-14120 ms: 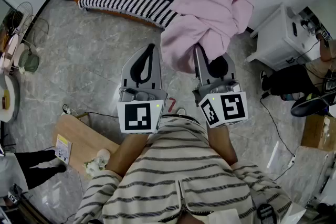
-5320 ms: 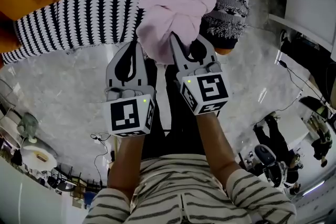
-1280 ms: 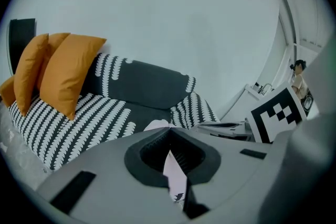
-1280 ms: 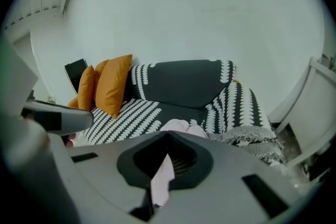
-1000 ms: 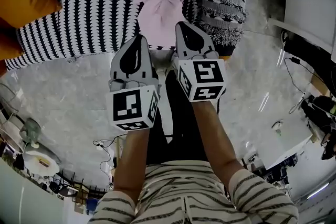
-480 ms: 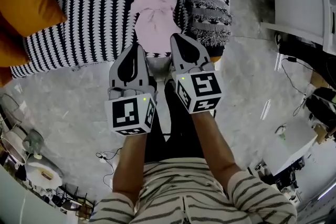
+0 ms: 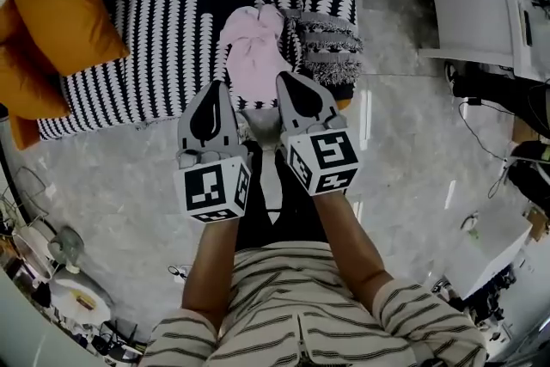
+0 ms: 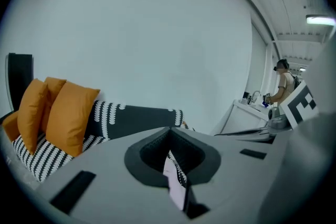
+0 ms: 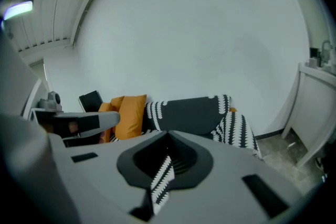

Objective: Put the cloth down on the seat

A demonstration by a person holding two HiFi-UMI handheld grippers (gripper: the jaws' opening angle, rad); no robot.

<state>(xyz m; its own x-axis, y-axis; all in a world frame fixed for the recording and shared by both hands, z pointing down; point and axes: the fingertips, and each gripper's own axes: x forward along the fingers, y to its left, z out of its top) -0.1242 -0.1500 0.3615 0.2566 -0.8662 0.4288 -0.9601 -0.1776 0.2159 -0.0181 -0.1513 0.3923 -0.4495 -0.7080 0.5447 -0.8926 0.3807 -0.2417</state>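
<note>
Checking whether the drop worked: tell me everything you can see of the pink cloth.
The pink cloth is plain pale pink, soft-looking fabric, bunched into a crumpled heap of rounded folds. It lies on the black-and-white striped seat near its front edge, beside a fringed striped throw on its right. The left gripper and right gripper, both shut, hang just short of it, not holding it.
</note>
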